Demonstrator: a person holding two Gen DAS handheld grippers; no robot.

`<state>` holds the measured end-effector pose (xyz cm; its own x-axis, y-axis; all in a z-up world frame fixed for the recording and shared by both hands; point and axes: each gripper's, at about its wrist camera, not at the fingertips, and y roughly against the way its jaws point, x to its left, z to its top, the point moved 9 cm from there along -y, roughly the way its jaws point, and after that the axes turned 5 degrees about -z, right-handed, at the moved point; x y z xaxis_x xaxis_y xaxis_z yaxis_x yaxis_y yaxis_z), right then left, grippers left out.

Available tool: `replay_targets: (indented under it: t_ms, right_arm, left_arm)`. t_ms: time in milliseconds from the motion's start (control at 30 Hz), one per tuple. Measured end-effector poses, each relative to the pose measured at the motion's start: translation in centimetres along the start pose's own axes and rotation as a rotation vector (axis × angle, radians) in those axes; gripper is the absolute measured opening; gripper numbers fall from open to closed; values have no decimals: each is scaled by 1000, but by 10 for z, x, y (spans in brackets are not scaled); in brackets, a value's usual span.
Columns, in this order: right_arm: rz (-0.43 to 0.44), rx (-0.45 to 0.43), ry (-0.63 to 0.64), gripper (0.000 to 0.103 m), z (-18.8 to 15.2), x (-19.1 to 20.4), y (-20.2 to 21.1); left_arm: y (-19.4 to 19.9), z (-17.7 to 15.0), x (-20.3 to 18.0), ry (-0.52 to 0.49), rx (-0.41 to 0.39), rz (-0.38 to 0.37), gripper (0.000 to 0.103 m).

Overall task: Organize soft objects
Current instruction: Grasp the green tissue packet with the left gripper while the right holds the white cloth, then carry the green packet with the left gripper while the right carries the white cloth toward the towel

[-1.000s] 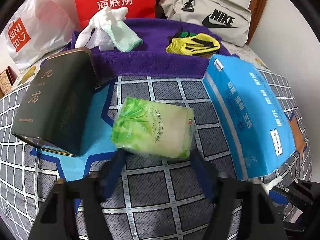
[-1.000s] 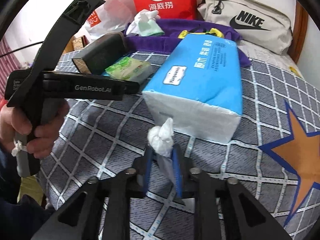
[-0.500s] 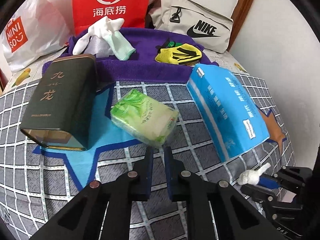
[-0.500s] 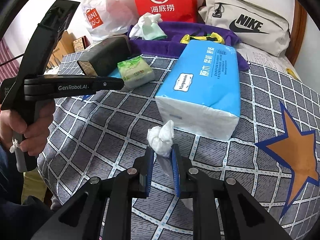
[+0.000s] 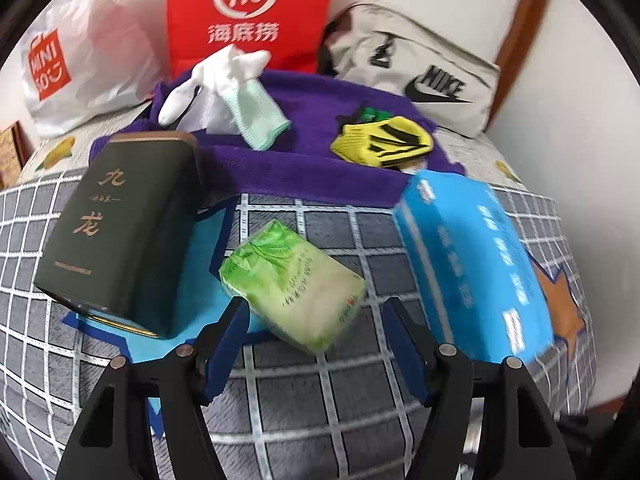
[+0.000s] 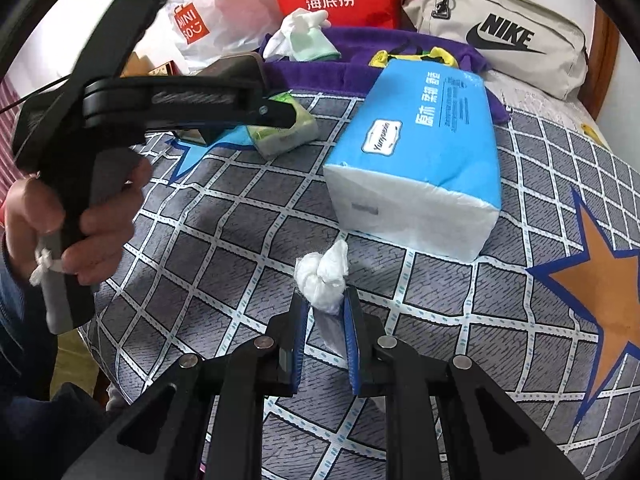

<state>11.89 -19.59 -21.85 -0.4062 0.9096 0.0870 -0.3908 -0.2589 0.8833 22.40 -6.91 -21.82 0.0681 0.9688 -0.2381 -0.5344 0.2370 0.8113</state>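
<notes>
A green tissue pack lies on the checked blanket, just ahead of my open left gripper, whose jaws stand wide on either side of its near end. A large blue tissue pack lies to its right; it also shows in the right wrist view. My right gripper is shut on a crumpled white tissue in front of the blue pack. White and mint socks and yellow gloves lie on a purple towel at the back.
A dark green tin lies left of the green pack. A red paper bag, a white Miniso bag and a grey Nike bag stand at the back against the wall. The left gripper's handle and hand fill the left of the right wrist view.
My left gripper was open, shut half a second ago while pulled back, and now is open again close to the green pack. My right gripper still holds the white tissue.
</notes>
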Motion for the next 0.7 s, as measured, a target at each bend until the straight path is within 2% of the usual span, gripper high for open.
replay_targets:
  t_ms: [267,433,500,700]
  right_arm:
    - [33,6,10,18,1,-3,-7]
    - [52,3,8,18,3,-5,-8]
    - [55,0,6,18,2,-5,-8]
    - [49,-3,6,18,0,-4,-7]
  left_arm:
    - [-33,1,1,0,60,87,70]
    - [-38,6,-1,-22,54,117,72]
    - [-38,8,-1,-27,49,114,68]
    - [-30,7,-2,-41,44,43,60]
